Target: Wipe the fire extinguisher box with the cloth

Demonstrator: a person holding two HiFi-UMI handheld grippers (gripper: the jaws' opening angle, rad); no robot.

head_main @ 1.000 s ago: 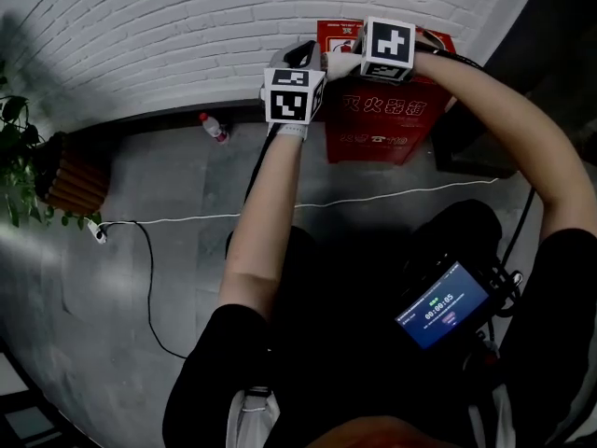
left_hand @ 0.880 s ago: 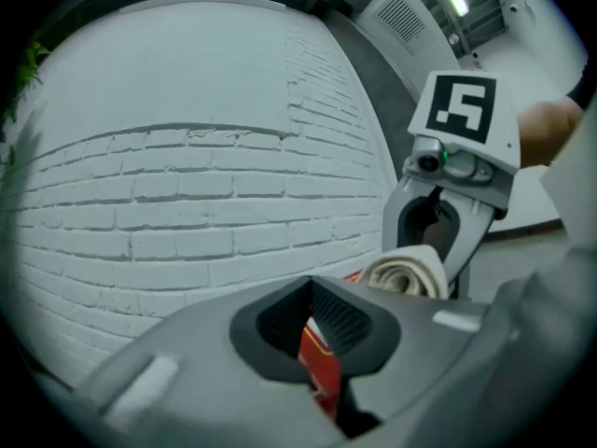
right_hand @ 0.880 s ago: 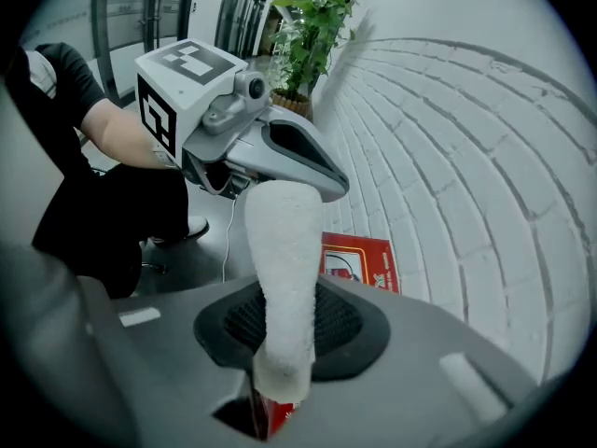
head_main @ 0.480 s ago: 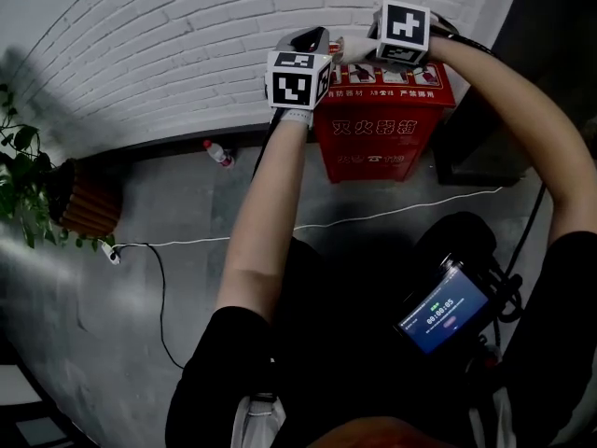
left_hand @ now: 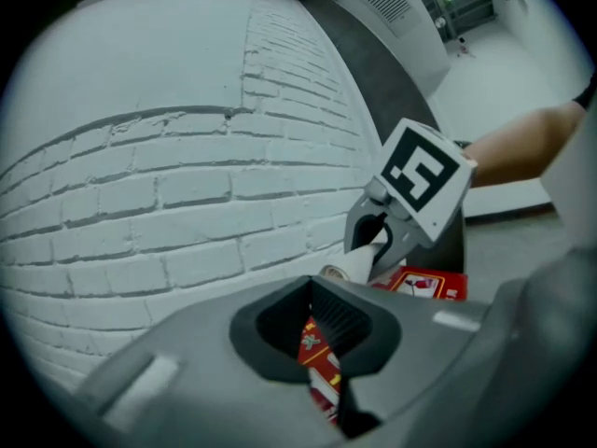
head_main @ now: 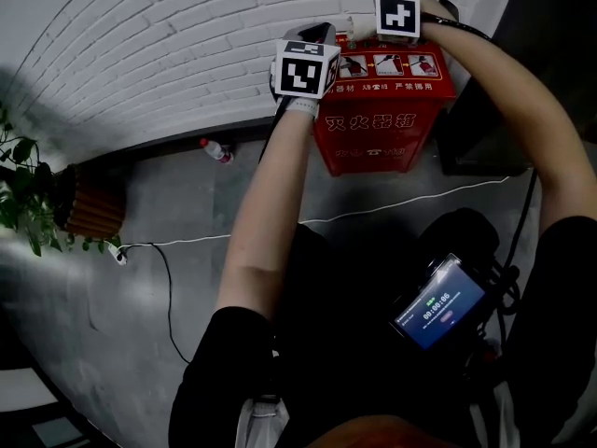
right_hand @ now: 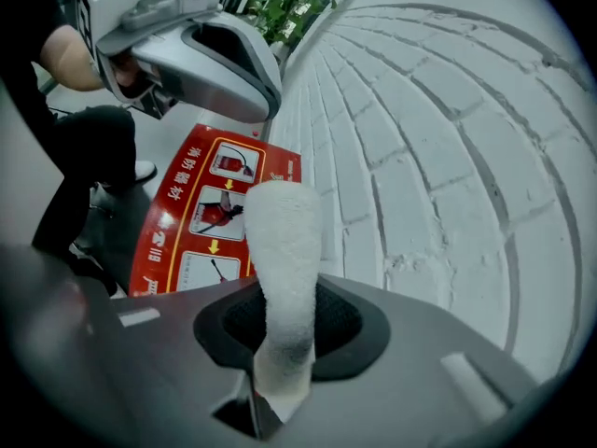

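The red fire extinguisher box (head_main: pixel 387 110) stands on the floor against the white brick wall. My right gripper (head_main: pixel 353 28) hovers over the box's back top edge, shut on a rolled white cloth (right_hand: pixel 283 250) that sticks out past its jaws. The box's red instruction panel (right_hand: pixel 201 217) lies just below and left of the cloth. My left gripper (head_main: pixel 312 34) is by the box's top left corner near the wall, jaws shut and holding nothing. From the left gripper view (left_hand: pixel 322 343), the right gripper (left_hand: pixel 373 245) and cloth (left_hand: pixel 357 264) hang above the box (left_hand: pixel 424 283).
The brick wall (head_main: pixel 187 45) is close behind both grippers. A plastic bottle (head_main: pixel 215 149) lies by the wall's foot. A white cable (head_main: pixel 373 211) crosses the floor. A potted plant (head_main: pixel 37 199) stands far left, a dark cabinet (head_main: pixel 476 138) to the box's right.
Both grippers have moved farther out toward the wall, from over the box's front to its back top edge. The cloth stays in the right gripper.
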